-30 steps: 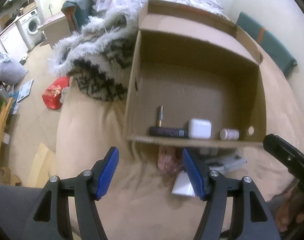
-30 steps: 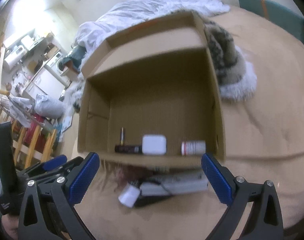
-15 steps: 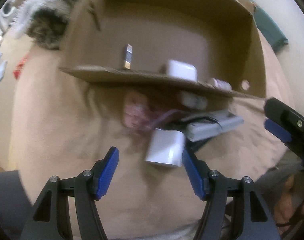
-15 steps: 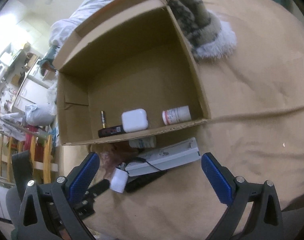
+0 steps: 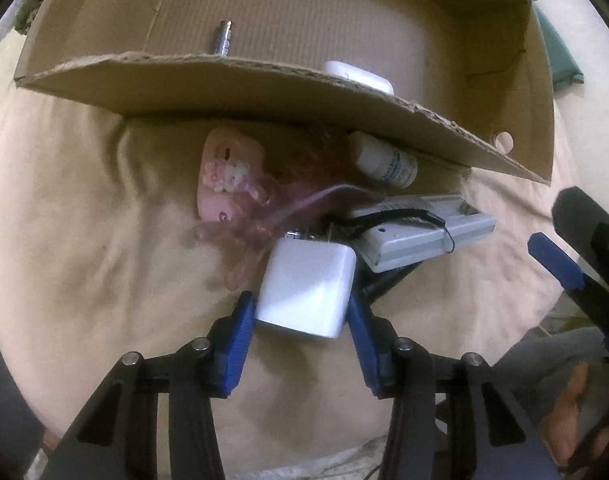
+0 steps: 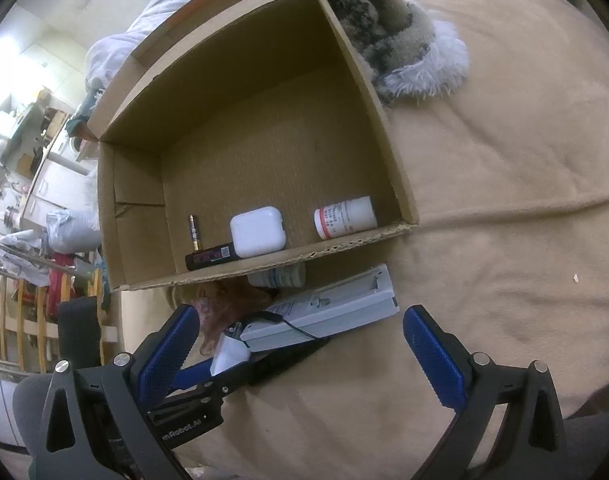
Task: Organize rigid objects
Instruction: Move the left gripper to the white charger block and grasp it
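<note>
**Left gripper closing on the white charger**

The left gripper (image 5: 302, 312) stood over the white charger (image 5: 308, 286), which lay on the beige blanket (image 5: 84, 216) just in front of the box (image 5: 264, 92). Its jaws had just been closing, and the charger was between them — both blue pads looked to be touching its sides, so I judged it as gripped, though perhaps not yet firmly. The right gripper (image 6: 300, 348) hovered near, its jaws wide apart with nothing between them.

To do this step well, the grip should probably sit on the flat sides of the charger, not on its rounded corners, because the smooth plastic may slip. The charger touched the grey remote (image 5: 420, 232) and a thin black cord on it, and a pink toy (image 5: 228, 180) with clear wrapping lay just beside. A straight lift would likely avoid dragging these. After that the front wall of the box must be cleared before lowering.

Inside the box already lay a white case (image 6: 258, 232), a pill bottle (image 6: 344, 216), a black stick (image 6: 210, 257) and a battery (image 6: 193, 232).

Writing — the left gripper's body showed "Robot.AI" in the right view, with its beginning hidden. The pill bottle had a red-printed label and a second bottle (image 5: 384, 160) under the box edge had blue print; both were too small to read.
</note>
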`<state>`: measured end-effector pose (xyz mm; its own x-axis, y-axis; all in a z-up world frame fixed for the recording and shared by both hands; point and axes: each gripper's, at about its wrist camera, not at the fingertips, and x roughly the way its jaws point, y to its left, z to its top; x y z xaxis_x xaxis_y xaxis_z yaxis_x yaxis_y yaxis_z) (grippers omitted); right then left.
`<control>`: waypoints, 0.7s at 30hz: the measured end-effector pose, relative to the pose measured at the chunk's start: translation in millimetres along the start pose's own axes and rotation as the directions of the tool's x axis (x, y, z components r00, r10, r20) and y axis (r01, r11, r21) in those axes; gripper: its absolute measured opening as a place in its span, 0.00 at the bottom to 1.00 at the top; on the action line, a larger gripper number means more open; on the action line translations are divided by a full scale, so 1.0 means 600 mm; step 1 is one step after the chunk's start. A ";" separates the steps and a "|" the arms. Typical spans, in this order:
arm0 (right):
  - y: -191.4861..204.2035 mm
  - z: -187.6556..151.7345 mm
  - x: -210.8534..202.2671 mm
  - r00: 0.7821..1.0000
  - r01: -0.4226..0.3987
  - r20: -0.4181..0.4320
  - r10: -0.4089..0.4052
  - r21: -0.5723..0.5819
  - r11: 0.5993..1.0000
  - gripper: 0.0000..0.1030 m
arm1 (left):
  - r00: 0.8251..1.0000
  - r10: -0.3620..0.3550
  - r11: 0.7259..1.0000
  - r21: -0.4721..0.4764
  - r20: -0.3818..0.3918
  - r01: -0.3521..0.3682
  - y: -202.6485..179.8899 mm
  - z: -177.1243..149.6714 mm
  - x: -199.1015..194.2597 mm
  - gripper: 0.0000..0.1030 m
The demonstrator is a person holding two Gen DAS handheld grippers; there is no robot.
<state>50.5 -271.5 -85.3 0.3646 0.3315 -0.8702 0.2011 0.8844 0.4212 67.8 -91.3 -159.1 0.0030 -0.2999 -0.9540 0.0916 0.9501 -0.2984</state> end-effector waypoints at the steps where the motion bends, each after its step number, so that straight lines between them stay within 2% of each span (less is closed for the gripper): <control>1: 0.001 0.000 0.001 1.000 0.000 -0.002 0.000 -0.003 1.000 1.00 | 1.000 0.002 1.000 -0.001 -0.007 -0.002 0.001 -0.002 -0.002 0.40; 3: 0.002 0.000 0.002 1.000 0.003 -0.003 -0.003 -0.009 1.000 1.00 | 1.000 0.016 1.000 0.002 -0.013 -0.016 0.004 -0.012 -0.011 0.40; 7: 0.002 0.000 0.000 1.000 0.001 -0.005 -0.001 -0.009 1.000 1.00 | 0.993 0.115 0.992 0.048 0.014 -0.115 0.011 -0.040 -0.038 0.40; 11: 0.004 -0.001 0.001 1.000 -0.002 -0.009 0.002 -0.011 1.000 1.00 | 0.962 0.263 0.964 0.016 0.072 -0.264 0.040 -0.047 -0.057 0.39; 15: 0.011 -0.003 0.005 1.000 0.000 -0.015 -0.001 -0.030 1.000 1.00 | 0.950 0.304 0.953 -0.019 0.073 -0.304 0.057 -0.041 -0.055 0.39; 21: 0.010 -0.003 0.008 1.000 0.004 -0.021 -0.005 -0.030 1.000 1.00 | 0.926 0.377 0.922 0.086 0.018 -0.378 0.024 -0.036 0.003 0.40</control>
<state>51.5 -264.2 -87.5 0.3440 0.3341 -0.8775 0.1753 0.8953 0.4096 47.8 -76.3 -166.0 0.0552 0.0795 -0.9953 0.1690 0.9817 0.0877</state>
